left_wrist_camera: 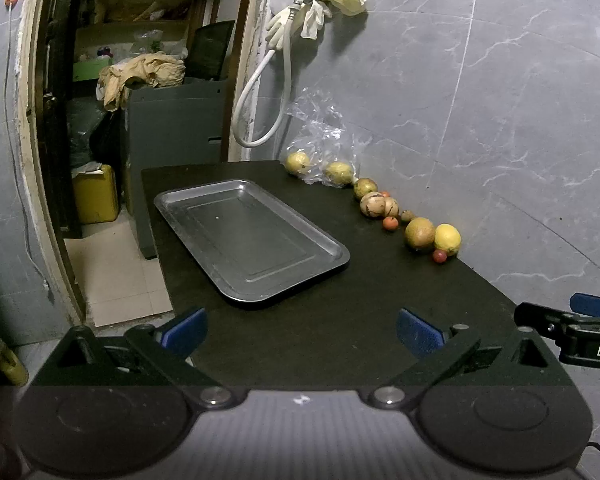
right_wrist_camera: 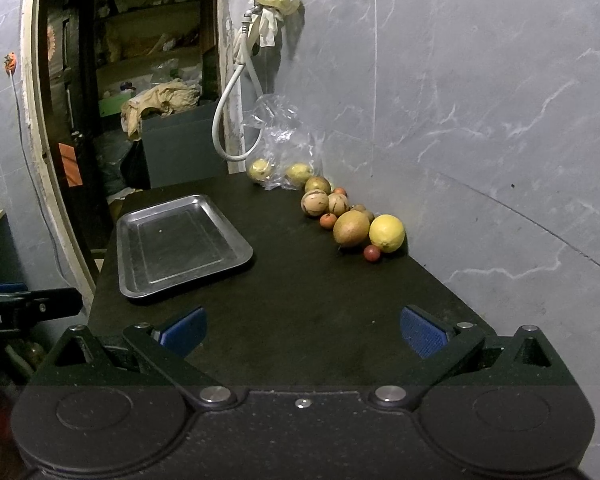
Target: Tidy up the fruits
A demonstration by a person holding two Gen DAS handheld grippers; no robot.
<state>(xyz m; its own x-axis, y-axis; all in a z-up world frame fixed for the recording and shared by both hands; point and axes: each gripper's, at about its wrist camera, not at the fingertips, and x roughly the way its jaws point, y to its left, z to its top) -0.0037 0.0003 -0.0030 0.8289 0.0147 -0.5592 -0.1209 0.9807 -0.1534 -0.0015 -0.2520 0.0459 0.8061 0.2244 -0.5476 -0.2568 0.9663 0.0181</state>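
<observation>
The left wrist view looks along the left tongs (left_wrist_camera: pixel 300 330), whose blue-padded fingers stand wide apart and hold nothing, poised above the near edge of the dark matte bench (left_wrist_camera: pixel 352 320). Straight ahead lies the empty rectangular steel tray (left_wrist_camera: pixel 324 246), set well apart from the fruit, which suggests it is meant as the place to gather them. The fruits sit in a loose row against the grey marbled wall (left_wrist_camera: pixel 500 100): a bright yellow lemon (left_wrist_camera: pixel 447 238) touching a brownish-green round fruit (left_wrist_camera: pixel 420 233), with a small red fruit (left_wrist_camera: pixel 439 256) just in front of them, and two pale cracked fruits (left_wrist_camera: pixel 379 204) further back. Two yellowish fruits lie partly inside a crumpled clear plastic bag (left_wrist_camera: pixel 320 136), which could snag on a grasp. The right tongs (left_wrist_camera: pixel 572 322) show only at the right edge, too cropped to tell their opening here. The right wrist view shows the right tongs (right_wrist_camera: pixel 302 330) equally wide and empty over the bench (right_wrist_camera: pixel 320 300), with bare bench between them and the lemon (right_wrist_camera: pixel 387 233) and the brownish-green round fruit (right_wrist_camera: pixel 351 228). The small red fruit (right_wrist_camera: pixel 372 253) is nearest, and nothing blocks the way. The tray (right_wrist_camera: pixel 244 256) lies off to the left. A white looped hose (right_wrist_camera: pixel 230 120) and pale rubber gloves (right_wrist_camera: pixel 276 4) hang on the wall, clear of the work.
</observation>
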